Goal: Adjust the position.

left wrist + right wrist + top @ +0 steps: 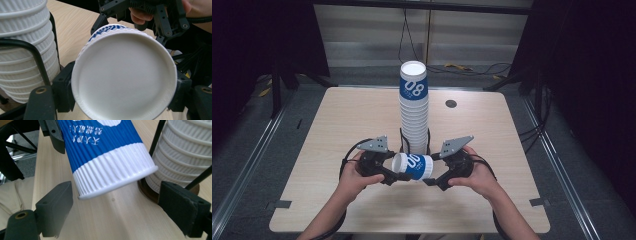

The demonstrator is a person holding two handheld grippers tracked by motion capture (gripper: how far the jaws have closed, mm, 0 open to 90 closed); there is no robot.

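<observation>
Left tool [388, 176] clamps the base end of a blue-and-white cup [413, 166], a pad on each side of the white bottom disc, as the left gripper view shows. The cup lies on its side in the air above the desk [337, 130], just in front of the tall stack [414, 107] of nested cups in its wire holder. Right tool [432, 180] stands wide, its two pads well apart on either side of the cup's rim end and, in the right gripper view, not touching it.

The work looks like a handover or a joint grip before the cup goes to the stack or comes away from it. To do it well, I judge that the right tool should close on the ribbed white band near the rim, squarely and gently, since paper crushes easily. The left tool should keep its hold until the right one is firm, and the cup should stay clear of the stack so nothing tips.
</observation>
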